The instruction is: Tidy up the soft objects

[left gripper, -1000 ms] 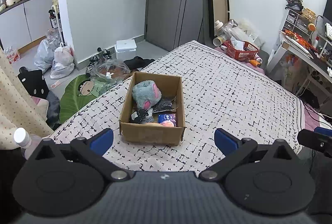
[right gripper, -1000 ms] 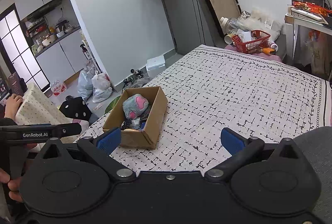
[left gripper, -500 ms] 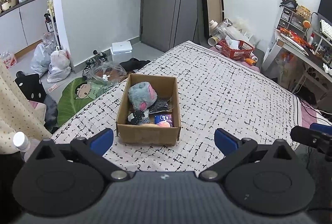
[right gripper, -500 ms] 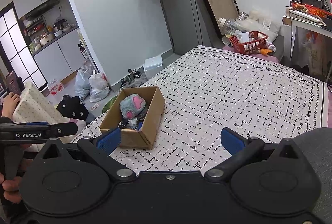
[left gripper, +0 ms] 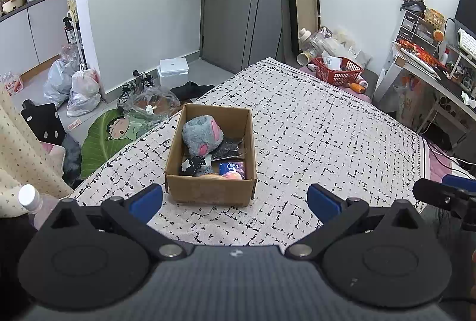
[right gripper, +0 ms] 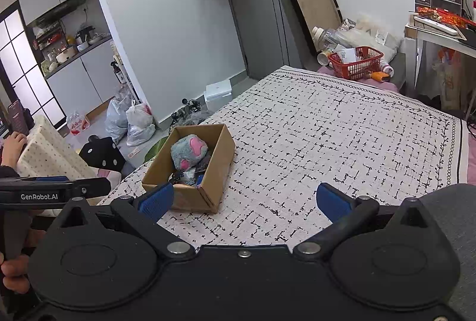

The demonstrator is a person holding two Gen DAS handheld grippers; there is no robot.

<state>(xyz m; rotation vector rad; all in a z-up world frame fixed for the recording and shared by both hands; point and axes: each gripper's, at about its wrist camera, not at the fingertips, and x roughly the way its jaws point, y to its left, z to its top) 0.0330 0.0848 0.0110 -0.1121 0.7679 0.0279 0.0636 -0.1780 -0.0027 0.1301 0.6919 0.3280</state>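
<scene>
Grey-pink plush toy [left gripper: 202, 134] (brown cardboard box [left gripper: 209, 190])

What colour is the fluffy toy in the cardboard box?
The round plush toy is grey-blue with pink patches, clearest in the left wrist view.

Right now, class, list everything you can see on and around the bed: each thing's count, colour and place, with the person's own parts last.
Cardboard box: one, brown, on the bedspread's near left part.
Plush toy: one, grey with pink patches, inside the box.
Small packets: a few, dark and blue, in the box beside the toy.
Bedspread: one, white with black marks, covering the bed.
Basket: one, red, beyond the bed's far end.
Plastic bags: several, white and grey, on the floor at left.
Left claw: one, black with blue pads, open, empty.
Right claw: one, same colours, open, empty.
</scene>
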